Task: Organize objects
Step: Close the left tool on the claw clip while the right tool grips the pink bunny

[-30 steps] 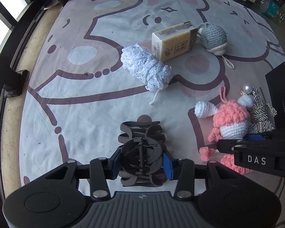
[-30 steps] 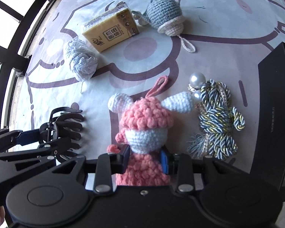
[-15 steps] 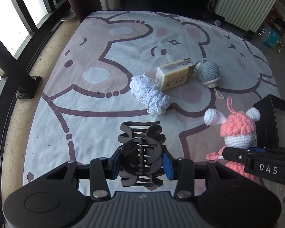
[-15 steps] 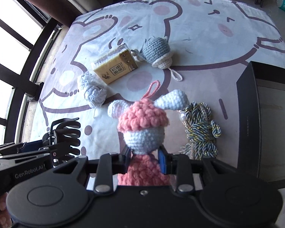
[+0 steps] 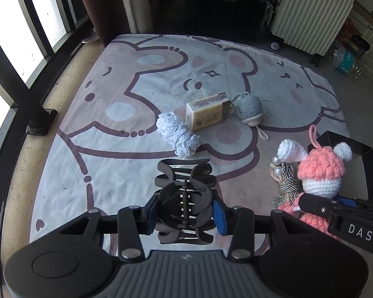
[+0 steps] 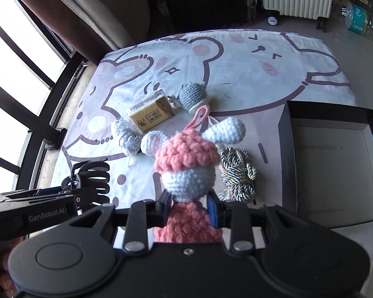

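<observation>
My left gripper (image 5: 185, 213) is shut on a black hair claw clip (image 5: 184, 198), held above the cartoon-print mat (image 5: 112, 134). My right gripper (image 6: 189, 207) is shut on a pink and white crochet bunny doll (image 6: 186, 159) at its neck, also lifted off the mat. The doll (image 5: 319, 171) shows at the right of the left wrist view, and the clip (image 6: 92, 178) at the left of the right wrist view. An open black box (image 6: 328, 164) lies to the right of the doll.
On the mat lie a yellow tissue pack (image 5: 207, 114), a grey crochet ball with a loop (image 5: 250, 109), a white lace roll (image 5: 177, 134) and a blue-gold cord bundle with pearls (image 6: 237, 173). A white radiator (image 5: 310, 12) and window bars (image 5: 15, 84) border the mat.
Both grippers have risen with their objects, so the mat looks farther away. The doll now hangs clear of the cord bundle, and the black box has come into fuller view.
</observation>
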A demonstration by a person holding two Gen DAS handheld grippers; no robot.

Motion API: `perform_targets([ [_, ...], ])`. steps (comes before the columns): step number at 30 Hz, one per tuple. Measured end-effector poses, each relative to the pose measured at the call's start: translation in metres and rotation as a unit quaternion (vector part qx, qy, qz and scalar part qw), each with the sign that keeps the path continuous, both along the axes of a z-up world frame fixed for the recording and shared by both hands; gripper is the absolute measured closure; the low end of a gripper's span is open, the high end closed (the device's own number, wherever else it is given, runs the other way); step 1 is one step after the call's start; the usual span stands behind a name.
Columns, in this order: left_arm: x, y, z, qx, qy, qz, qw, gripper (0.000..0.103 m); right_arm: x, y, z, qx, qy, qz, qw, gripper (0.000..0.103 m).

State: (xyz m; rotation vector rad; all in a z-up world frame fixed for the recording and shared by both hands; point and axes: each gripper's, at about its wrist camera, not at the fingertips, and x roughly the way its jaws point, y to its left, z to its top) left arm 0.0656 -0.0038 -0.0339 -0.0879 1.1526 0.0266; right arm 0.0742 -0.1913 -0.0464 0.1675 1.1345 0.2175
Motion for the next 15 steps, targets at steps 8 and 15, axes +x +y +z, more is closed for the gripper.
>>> perform_targets([
  [8, -0.011, -0.002, 0.011, 0.001, -0.01, 0.008, 0.9999, 0.057, -0.015, -0.006, 0.013, -0.007, -0.025, -0.003, 1.0, 0.072],
  [15, -0.013, -0.005, 0.016, 0.0, -0.016, 0.007, 0.9999, 0.057, -0.019, -0.007, 0.018, -0.015, -0.033, 0.001, 0.999, 0.072],
])
